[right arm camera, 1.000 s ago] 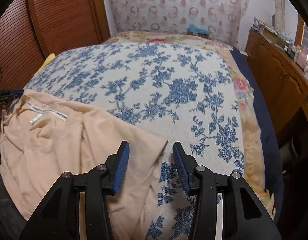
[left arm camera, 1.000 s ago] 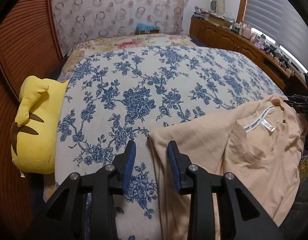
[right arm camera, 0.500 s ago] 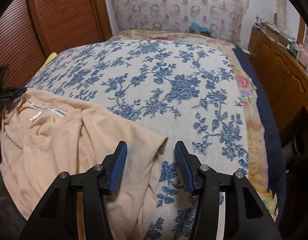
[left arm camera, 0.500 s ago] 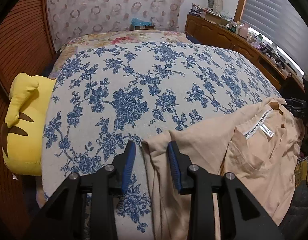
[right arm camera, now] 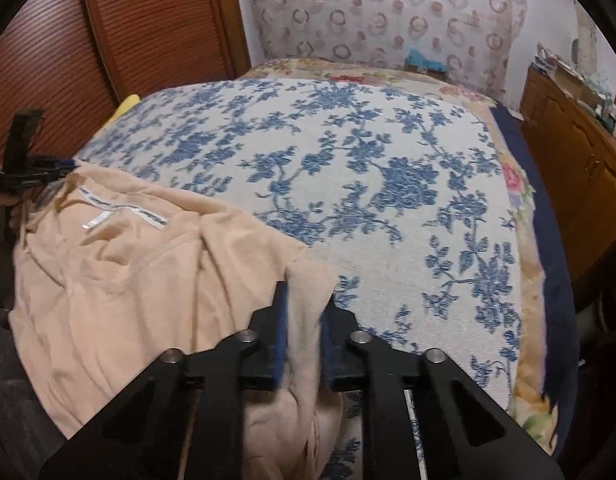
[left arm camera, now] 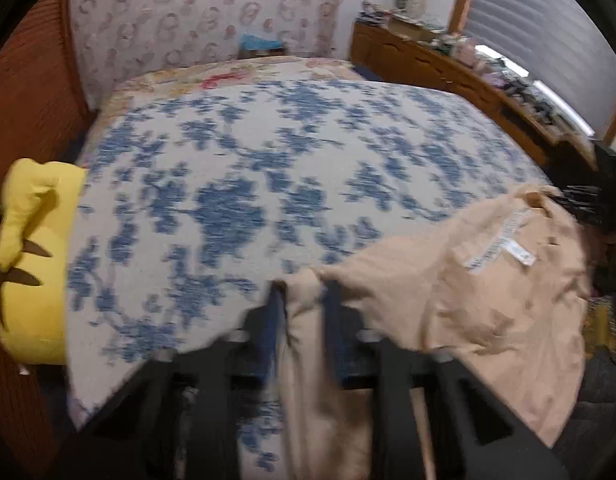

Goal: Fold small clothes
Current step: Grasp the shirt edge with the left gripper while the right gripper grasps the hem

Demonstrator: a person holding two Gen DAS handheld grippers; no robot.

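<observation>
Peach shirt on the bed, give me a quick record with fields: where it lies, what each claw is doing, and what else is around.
shirt: peach shirt, crumpled, neck label up, near edge of the flowered bedspread
left claw: closing, shirt corner bunched between its pads
right claw: closing, opposite shirt corner between its pads
beside bed: yellow plush toy, wooden cabinet
fold: not yet begun

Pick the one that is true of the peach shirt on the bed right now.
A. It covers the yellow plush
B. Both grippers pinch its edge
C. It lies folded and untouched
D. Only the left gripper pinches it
B: the peach shirt bunches between the closing fingers of the left gripper and the right gripper.
</observation>
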